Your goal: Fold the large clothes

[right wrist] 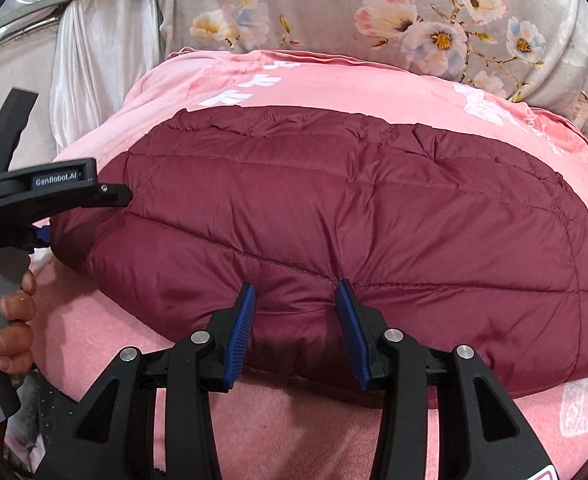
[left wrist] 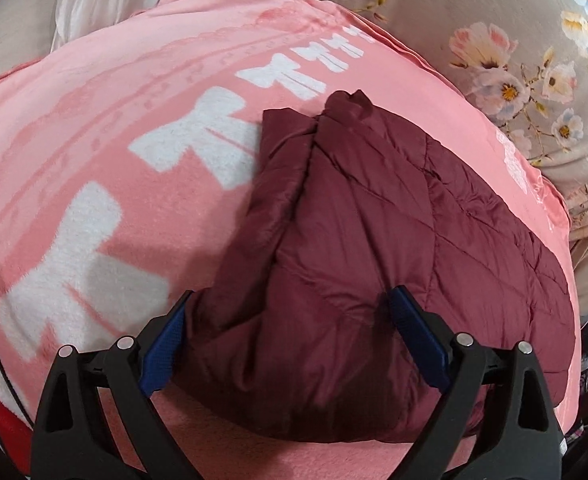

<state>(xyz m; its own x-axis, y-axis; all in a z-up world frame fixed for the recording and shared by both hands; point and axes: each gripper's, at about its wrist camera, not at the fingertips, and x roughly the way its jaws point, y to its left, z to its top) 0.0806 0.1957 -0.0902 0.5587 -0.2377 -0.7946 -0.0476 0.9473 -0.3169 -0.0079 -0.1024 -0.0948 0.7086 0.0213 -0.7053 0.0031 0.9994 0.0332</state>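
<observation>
A maroon quilted puffer jacket (left wrist: 374, 220) lies folded into a thick pad on a pink blanket (left wrist: 93, 160). My left gripper (left wrist: 291, 294) stands wide open around the jacket's near left corner, its blue pads (left wrist: 161, 352) beside the puffy fabric. In the right wrist view the jacket (right wrist: 334, 208) stretches across the blanket (right wrist: 314, 80). My right gripper (right wrist: 296, 284) is part open at the near folded edge, with fabric between its fingers but not pinched. The left gripper (right wrist: 93, 200) shows side-on at the jacket's left end, held by a hand (right wrist: 13, 308).
The pink blanket has white bow prints (left wrist: 197, 136). Grey floral bedding (right wrist: 374, 12) rises behind it and also lies to the right (left wrist: 514, 60). A white curtain (right wrist: 93, 40) hangs at the far left. Bare blanket (right wrist: 294, 420) shows in front of the jacket.
</observation>
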